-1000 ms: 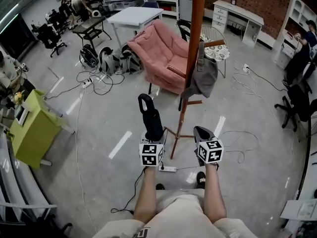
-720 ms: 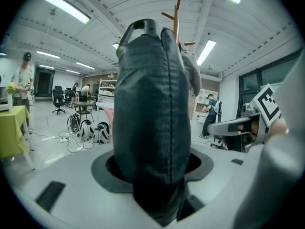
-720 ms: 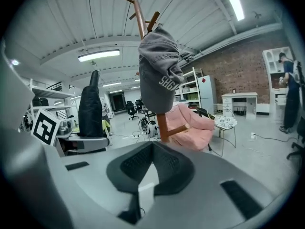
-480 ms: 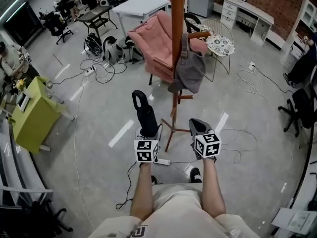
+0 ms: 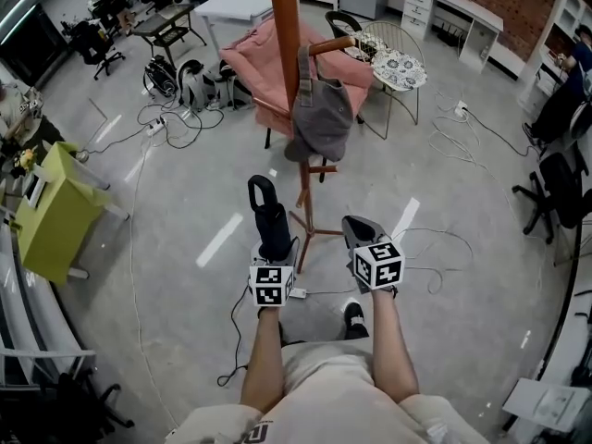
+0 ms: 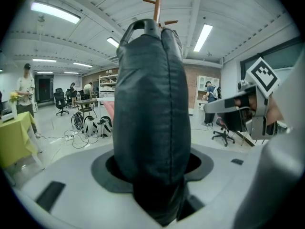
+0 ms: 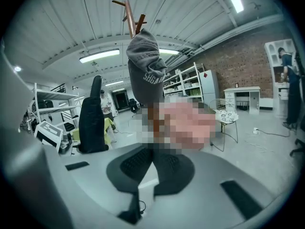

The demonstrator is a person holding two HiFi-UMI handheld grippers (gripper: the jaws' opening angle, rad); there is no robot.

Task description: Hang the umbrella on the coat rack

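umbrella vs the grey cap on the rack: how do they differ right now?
Colour: the umbrella is black, the cap grey.
Support: the umbrella is clamped in the left tongs, apart from the rack; the cap hangs from a rack peg.
Pose: the umbrella stands upright with its loop handle on top; the cap droops below its peg.
Both look like soft fabric outside.

Head view sits up high and looks steeply down at the floor, with the coat rack (image 5: 287, 26) just ahead. The left gripper view rides right behind the umbrella (image 6: 152, 109), so close it fills the middle, with the rack's top poking out above. The right gripper view looks up at the rack from low down, umbrella to the left. All three share the rack.
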